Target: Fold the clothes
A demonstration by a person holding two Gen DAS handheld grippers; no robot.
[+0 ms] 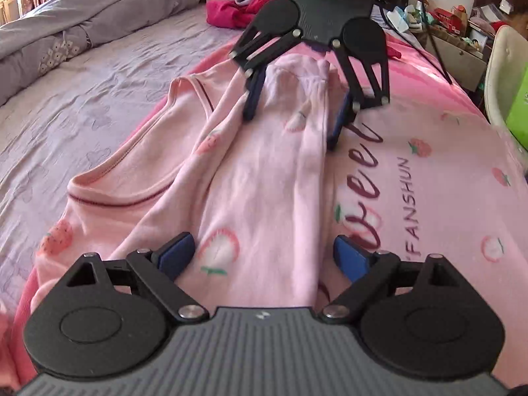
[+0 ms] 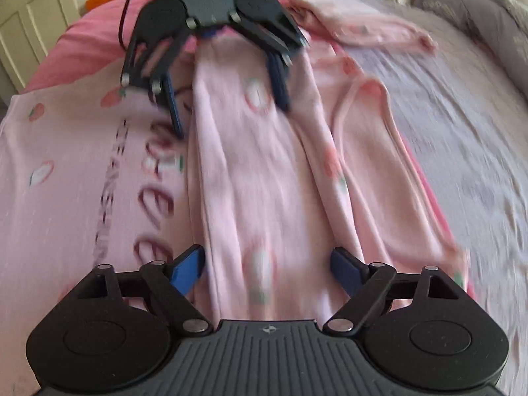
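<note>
1. Pink cotton fills both views: a pale pink long-sleeved top printed with strawberries and dark lettering lies flat on the bed, running from the lower left to the upper right of the left wrist frame.
2. One sleeve is folded over the body of the top and lies as a long strip through the centre of the frame; in the right wrist view the same sleeve runs from bottom centre to top centre.
3. At bottom centre of its own view, the left gripper has its jaws spread wide, one blue pad on each side of the sleeve, gripping nothing.
4. In its own view the right gripper is likewise wide apart astride the sleeve, closed on nothing.
5. Each gripper appears at the top of the other's frame, facing it from the far end of the sleeve, fingers down at the cloth.
6. Under the top lies a lilac bedsheet, and a grey quilt is bunched at upper left.
7. A magenta garment sits at top centre.
</note>
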